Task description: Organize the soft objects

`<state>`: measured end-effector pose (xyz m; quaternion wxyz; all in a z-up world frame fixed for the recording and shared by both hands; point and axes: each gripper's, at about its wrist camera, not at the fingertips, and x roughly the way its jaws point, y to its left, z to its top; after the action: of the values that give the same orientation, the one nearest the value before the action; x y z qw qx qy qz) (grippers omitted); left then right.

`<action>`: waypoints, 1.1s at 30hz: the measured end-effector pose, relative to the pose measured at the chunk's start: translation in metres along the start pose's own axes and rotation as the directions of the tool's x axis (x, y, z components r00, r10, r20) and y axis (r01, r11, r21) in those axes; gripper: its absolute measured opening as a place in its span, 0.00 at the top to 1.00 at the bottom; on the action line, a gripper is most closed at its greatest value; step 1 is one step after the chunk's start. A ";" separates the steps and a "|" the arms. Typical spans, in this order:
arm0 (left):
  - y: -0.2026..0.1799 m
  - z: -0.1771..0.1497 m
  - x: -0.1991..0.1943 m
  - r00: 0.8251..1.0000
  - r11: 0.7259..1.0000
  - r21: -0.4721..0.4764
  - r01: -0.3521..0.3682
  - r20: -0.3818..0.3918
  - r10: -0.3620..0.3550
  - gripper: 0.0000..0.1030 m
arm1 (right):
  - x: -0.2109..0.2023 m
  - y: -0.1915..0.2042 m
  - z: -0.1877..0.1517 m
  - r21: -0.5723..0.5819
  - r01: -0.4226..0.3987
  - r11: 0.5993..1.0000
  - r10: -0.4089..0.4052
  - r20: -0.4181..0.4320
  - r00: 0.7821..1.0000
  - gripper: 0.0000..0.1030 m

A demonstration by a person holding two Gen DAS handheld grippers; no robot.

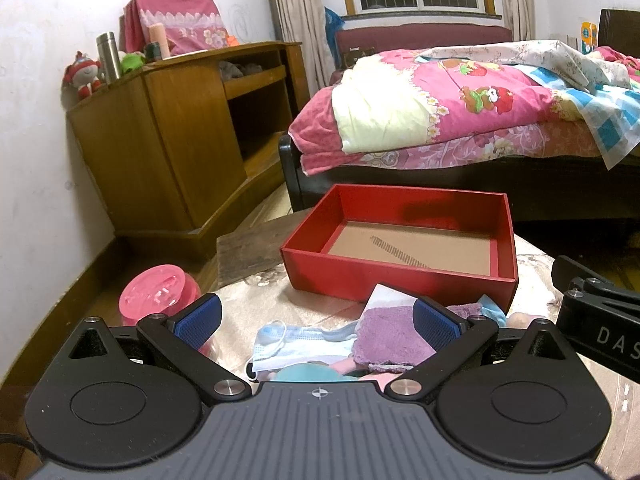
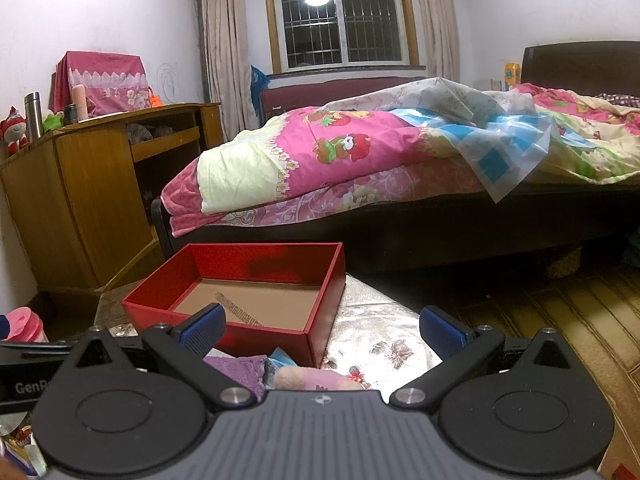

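Both tongs gape wide with nothing between them: left tongs (image 1: 318, 318) hang over a purple cloth (image 1: 390, 338) and a blue face mask (image 1: 296, 342) near the bench's (image 2: 376, 320) front edge, right tongs (image 2: 322, 330) beside them. Just behind the cloth sits a red box (image 1: 400, 276), only bare cardboard inside.

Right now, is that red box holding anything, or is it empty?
Empty. The red box shows only its bare brown cardboard floor in both views; the purple cloth and face mask lie outside, in front of it.

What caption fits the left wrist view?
Open left gripper above purple cloth and face mask, before empty red box.
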<state>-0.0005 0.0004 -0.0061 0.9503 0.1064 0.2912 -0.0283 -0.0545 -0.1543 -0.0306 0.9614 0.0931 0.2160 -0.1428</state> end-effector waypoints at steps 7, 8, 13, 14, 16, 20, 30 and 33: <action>-0.001 0.000 0.001 1.000 1.000 -0.001 0.002 -0.012 -0.002 0.06 | 0.002 0.000 -0.001 -0.003 0.001 1.000 -0.001 -0.007 1.000 0.23; -0.001 0.000 0.001 1.000 1.000 -0.001 0.002 -0.012 -0.002 0.06 | 0.002 0.000 -0.001 -0.003 0.001 1.000 -0.001 -0.007 1.000 0.23; -0.001 -0.001 0.001 1.000 1.000 0.000 0.004 -0.017 -0.004 0.06 | 0.003 0.001 -0.001 -0.005 0.003 1.000 -0.003 -0.010 1.000 0.23; -0.001 -0.001 0.001 1.000 1.000 0.001 0.004 -0.017 -0.004 0.06 | 0.003 0.001 -0.001 -0.006 0.003 1.000 -0.004 -0.011 1.000 0.23; -0.001 -0.001 0.002 1.000 1.000 0.000 0.004 -0.020 -0.004 0.06 | 0.004 0.001 -0.001 -0.007 0.003 1.000 -0.003 -0.012 1.000 0.23; -0.001 -0.002 0.002 1.000 1.000 0.000 0.006 -0.025 -0.006 0.06 | 0.004 0.001 -0.002 -0.009 0.002 1.000 -0.002 -0.015 1.000 0.23; 0.001 -0.003 0.001 1.000 1.000 0.000 0.009 -0.029 -0.009 0.06 | 0.004 0.002 -0.003 -0.010 0.004 1.000 -0.004 -0.020 1.000 0.23; 0.000 -0.003 0.001 1.000 1.000 0.002 0.007 -0.029 -0.007 0.06 | 0.004 0.003 -0.004 -0.017 0.004 1.000 -0.004 -0.014 1.000 0.23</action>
<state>-0.0012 0.0015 -0.0088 0.9457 0.1070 0.3054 -0.0303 -0.0516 -0.1518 -0.0353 0.9603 0.0854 0.2241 -0.1422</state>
